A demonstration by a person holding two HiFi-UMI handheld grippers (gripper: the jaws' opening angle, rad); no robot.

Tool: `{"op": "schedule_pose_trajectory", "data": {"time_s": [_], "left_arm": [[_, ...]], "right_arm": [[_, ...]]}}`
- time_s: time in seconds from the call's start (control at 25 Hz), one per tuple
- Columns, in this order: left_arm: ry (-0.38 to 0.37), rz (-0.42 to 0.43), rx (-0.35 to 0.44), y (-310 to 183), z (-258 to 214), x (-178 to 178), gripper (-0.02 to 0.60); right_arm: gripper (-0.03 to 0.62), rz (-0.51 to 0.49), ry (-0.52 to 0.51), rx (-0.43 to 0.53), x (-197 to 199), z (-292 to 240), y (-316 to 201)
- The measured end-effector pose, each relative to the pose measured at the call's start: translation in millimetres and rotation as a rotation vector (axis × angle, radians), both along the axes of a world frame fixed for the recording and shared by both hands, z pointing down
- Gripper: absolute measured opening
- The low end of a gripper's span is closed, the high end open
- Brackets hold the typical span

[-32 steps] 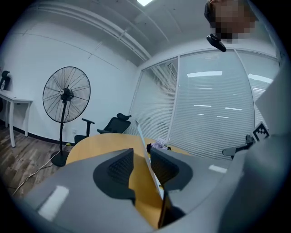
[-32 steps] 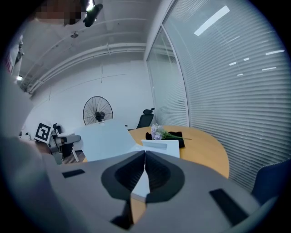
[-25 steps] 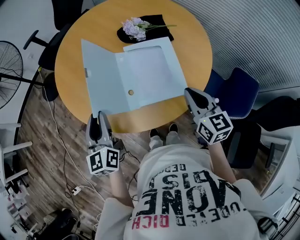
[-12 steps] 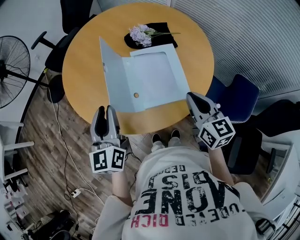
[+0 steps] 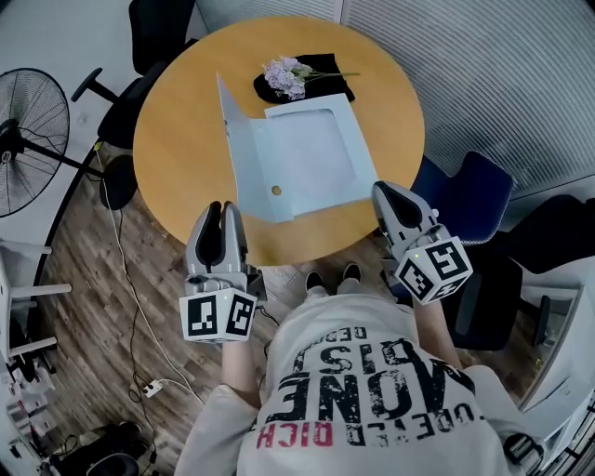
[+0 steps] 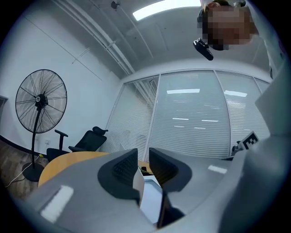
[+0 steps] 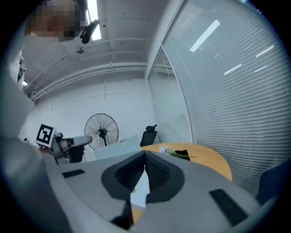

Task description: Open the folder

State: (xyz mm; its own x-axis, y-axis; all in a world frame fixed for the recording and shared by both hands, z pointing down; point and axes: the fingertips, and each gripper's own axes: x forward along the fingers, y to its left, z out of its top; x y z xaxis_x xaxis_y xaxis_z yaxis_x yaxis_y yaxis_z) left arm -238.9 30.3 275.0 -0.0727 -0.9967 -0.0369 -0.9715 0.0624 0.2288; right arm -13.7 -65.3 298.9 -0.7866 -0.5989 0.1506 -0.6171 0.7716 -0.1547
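The left claw (image 6: 142, 154) is released. Its jaws stand a narrow gap apart and have just been closing, with nothing between them. Only the folder (image 5: 311, 158) shows through the gap, farther off. The right claw (image 7: 144, 154) is clenched, tips meeting, and empty. Both claws hover off the near edge of the desk (image 5: 181, 149), the left at the near-left and the right at the near-right, neither touching the folder. The left cube (image 5: 218, 316) and right cube (image 5: 432, 270) bear black-and-white square patterns, not letters.

The pale blue folder lies open on the round desk. Its base is flat toward the near-right edge, with one corner close to the rim by the right claw. Its cover (image 5: 237, 139) stands tilted up along the base's left side. A small brown dot (image 5: 276, 191) sits near the base's near-left corner.

At the far edge, lilac flowers (image 5: 286, 74) lie on a black cloth (image 5: 325, 67), just beside the folder's far side.

The person's white shirt (image 5: 372, 390) carries rows of big black print and one red row. "ONE" and "RICH" can be made out; the rest reads distorted from above.

A fan (image 5: 33, 139) stands on the floor at left. A black chair (image 5: 158, 19) is at the desk's far-left and a blue chair (image 5: 474, 186) at its right.
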Motion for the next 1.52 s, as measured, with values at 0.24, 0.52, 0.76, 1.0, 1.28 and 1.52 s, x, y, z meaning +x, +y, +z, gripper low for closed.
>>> {"op": "schedule_pose_trajectory", "data": {"time_s": [0.24, 0.52, 0.76, 1.0, 1.28, 1.52], "left_arm": [[-0.006, 0.041, 0.004, 3, -9, 15, 0.064], [-0.031, 0.060, 0.018, 9, -21, 37, 0.012], [-0.053, 0.049, 0.002, 15, -22, 60, 0.011], [-0.050, 0.038, -0.016, 13, -19, 95, 0.011], [-0.090, 0.074, 0.007, 8, -22, 145, 0.011], [-0.108, 0.085, 0.019, 14, -33, 173, 0.011]], "right_arm": [[0.012, 0.011, -0.022, 0.025, 4, -11, 12], [0.012, -0.007, -0.046, 0.038, 4, -19, 26], [0.012, -0.038, -0.050, 0.054, 14, -30, 38], [0.012, -0.054, -0.019, 0.073, 42, -37, 47], [0.012, -0.001, 0.000, 0.094, 91, -40, 48], [0.012, -0.023, -0.028, 0.097, 99, -47, 64]]}}
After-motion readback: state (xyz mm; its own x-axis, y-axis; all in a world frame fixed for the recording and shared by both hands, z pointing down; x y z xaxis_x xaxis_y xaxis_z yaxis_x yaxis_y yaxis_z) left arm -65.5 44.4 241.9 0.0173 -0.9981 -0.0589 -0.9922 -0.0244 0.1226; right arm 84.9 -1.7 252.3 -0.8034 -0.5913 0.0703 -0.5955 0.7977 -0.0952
